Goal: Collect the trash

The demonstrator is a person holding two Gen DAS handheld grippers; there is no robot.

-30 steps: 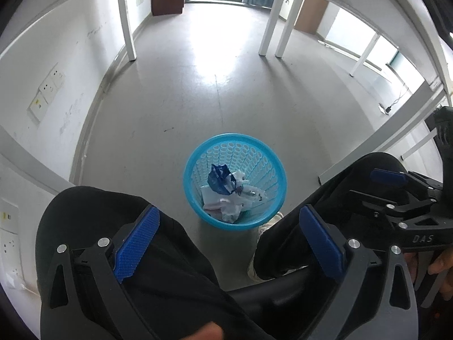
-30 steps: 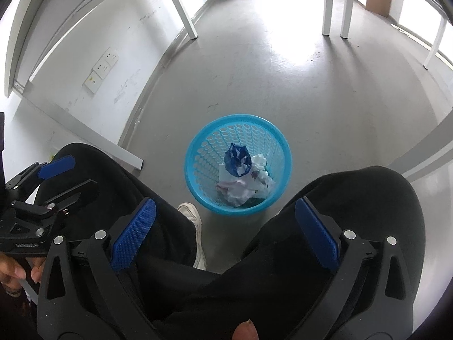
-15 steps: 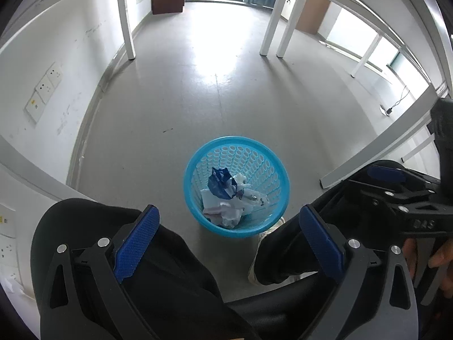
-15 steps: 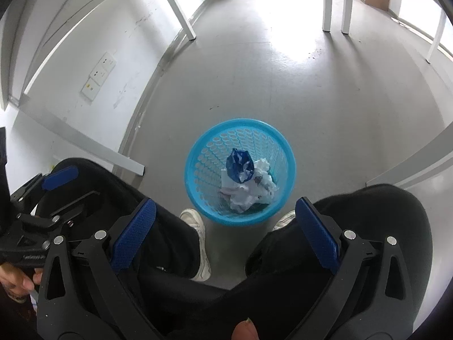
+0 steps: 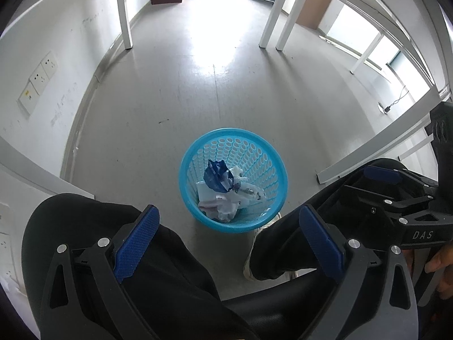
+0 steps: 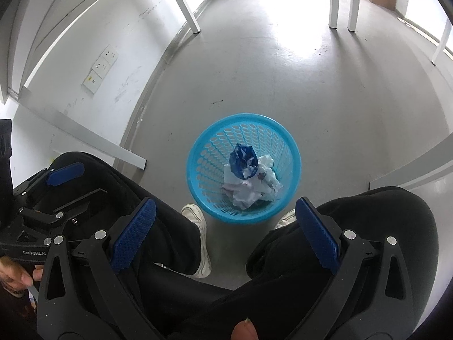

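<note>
Grey floor runs between white table legs, and on it stands a blue perforated wastebasket [image 5: 235,180] holding crumpled white paper [image 5: 226,206] and a dark blue wrapper [image 5: 215,174]. Just beside the basket, on its near side, are the seated person's white shoes [image 6: 198,226] and black-trousered knees [image 6: 368,226]. Above the knees, short of the basket, the left gripper [image 5: 229,240] and right gripper [image 6: 225,235] both gape wide with nothing between their blue pads [image 6: 133,236].

White letters "DAS" stand on the black body of the right hand-held gripper [image 5: 379,176], seen from the left wrist. The left hand-held gripper [image 6: 65,173] bears small white lettering, roughly "GenRobot.AI".
</note>
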